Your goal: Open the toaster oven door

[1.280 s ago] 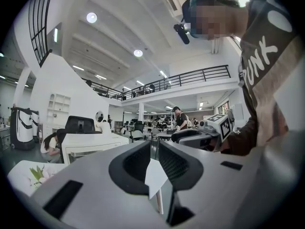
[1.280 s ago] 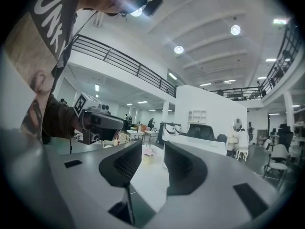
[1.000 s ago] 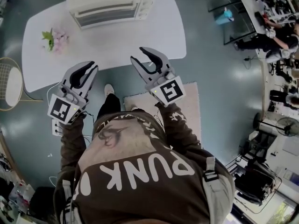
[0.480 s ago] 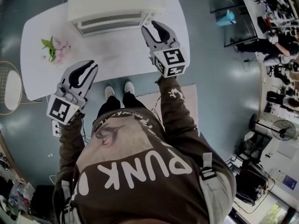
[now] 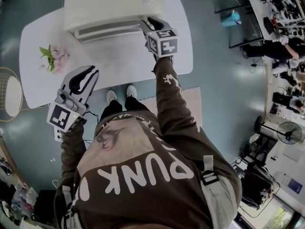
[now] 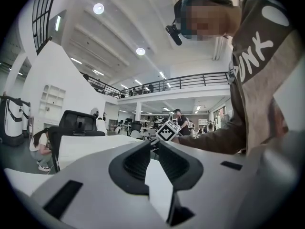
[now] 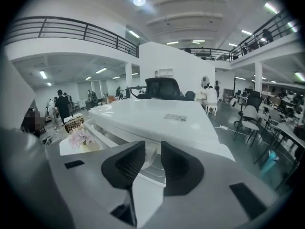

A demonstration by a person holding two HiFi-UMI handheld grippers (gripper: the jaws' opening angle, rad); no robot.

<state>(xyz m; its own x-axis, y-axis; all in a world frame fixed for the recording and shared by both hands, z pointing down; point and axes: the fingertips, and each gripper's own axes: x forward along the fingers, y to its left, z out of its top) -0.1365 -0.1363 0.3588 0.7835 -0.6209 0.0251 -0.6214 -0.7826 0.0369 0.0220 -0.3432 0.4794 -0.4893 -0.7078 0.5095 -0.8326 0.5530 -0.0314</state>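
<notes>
A boxy white toaster oven [image 5: 112,4] sits at the far side of a long white table with round corners [image 5: 119,56]. Its door [image 5: 109,30] is on the side that faces the person, and it looks closed.

The right gripper [image 5: 150,22] is reached out over the table to the right end of the oven's front, up by the top edge. Its two black fingers [image 7: 128,163] are apart and are closing. A white bit of the oven's front [image 7: 153,160] shows in the gap between them. The pads do not seem to press on it.

The left gripper [image 5: 92,70] is held low, out over the near edge of the table, well apart from the oven. Its fingers are together at the tips, with nothing between them (the left gripper view looks across the big room, not at the oven).

A small bunch of pink flowers with green leaves [image 5: 55,58] lies on the left part of the table. The person wears a brown top with big white letters [image 5: 143,171] and stands near a pale rug [image 5: 193,104] on the grey floor.
</notes>
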